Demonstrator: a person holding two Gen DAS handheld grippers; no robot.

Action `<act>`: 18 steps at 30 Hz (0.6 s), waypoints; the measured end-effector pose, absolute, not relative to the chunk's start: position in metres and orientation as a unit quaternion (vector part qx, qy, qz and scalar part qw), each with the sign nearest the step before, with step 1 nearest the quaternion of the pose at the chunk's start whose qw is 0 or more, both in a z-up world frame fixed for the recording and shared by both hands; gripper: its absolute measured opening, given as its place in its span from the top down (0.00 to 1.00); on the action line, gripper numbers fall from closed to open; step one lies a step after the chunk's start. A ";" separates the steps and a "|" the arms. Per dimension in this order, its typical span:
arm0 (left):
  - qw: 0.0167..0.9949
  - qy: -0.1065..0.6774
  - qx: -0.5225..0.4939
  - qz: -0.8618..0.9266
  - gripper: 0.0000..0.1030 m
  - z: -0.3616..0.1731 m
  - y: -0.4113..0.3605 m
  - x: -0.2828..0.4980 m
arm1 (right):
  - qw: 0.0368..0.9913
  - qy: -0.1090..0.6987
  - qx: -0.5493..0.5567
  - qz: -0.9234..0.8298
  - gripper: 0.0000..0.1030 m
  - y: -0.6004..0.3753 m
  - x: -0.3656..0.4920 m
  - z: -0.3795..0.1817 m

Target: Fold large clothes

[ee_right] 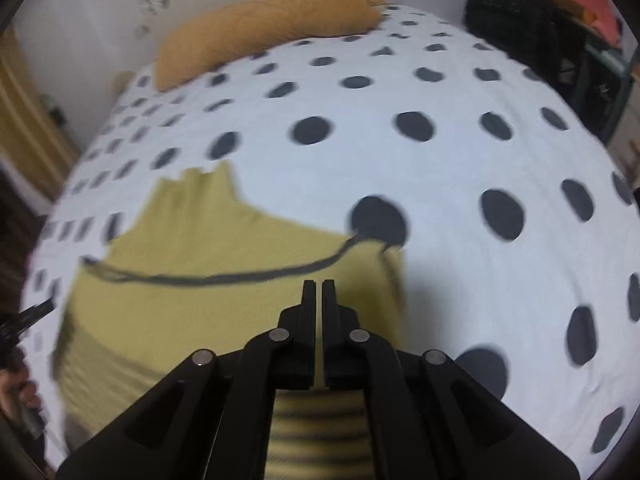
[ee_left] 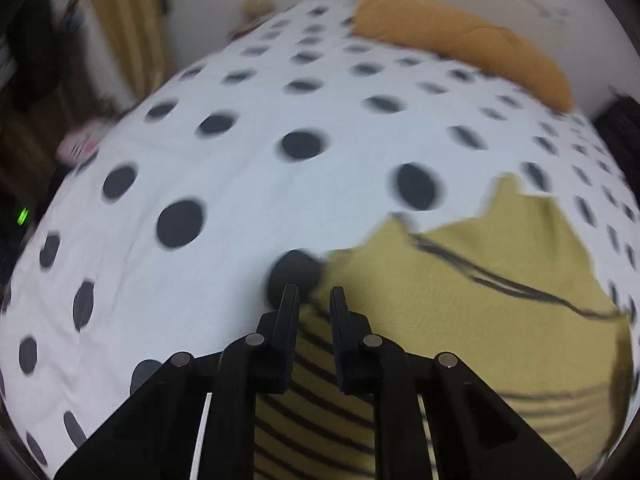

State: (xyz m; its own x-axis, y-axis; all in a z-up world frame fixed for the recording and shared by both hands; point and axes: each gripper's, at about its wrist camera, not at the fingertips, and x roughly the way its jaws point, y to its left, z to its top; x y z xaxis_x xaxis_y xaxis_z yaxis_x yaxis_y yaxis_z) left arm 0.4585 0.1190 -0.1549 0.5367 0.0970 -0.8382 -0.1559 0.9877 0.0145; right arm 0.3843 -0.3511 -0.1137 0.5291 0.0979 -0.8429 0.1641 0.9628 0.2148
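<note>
Bed [ee_left: 240, 184]: white cover, dark dots.
Left gripper [ee_left: 314, 294]: jaws narrowly apart over the sweater's striped edge; grip cannot be told.
Sweater [ee_right: 208, 312]: yellow-green, dark-striped, lying on the bed's near part.
Right gripper [ee_right: 319, 288]: jaws closed, over the sweater; grip cannot be told.
Pillow [ee_right: 260, 28]: orange, at the bed's far end.

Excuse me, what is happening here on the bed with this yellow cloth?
A person with a gripper in each hand is folding a yellow garment with dark stripes on a bed with a polka-dot cover. The right gripper is shut, with striped fabric beneath its fingers. The left gripper has a narrow gap, also over the striped part; whether either grips the cloth I cannot tell. An orange pillow lies at the far end.
</note>
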 end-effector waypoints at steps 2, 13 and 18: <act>0.875 0.483 -0.014 0.022 0.87 -0.152 0.089 0.448 | 0.855 0.497 0.149 0.017 0.98 -0.335 0.364 -0.114; 0.859 0.493 0.063 0.122 0.85 -0.207 0.113 0.435 | 0.822 0.540 0.180 -0.001 1.00 -0.339 0.361 -0.185; 0.870 0.482 -0.057 0.085 0.61 -0.160 0.201 0.357 | 0.854 0.466 0.226 -0.044 0.76 -0.384 0.296 -0.127</act>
State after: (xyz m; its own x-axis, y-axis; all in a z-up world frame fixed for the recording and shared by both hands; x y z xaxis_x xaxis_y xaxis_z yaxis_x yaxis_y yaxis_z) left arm 0.3568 0.2009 -0.1600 0.5204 0.0934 -0.8488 -0.2039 0.9788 -0.0174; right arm 0.2961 -0.3838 -0.1271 0.5617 0.1354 -0.8162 0.2853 0.8943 0.3447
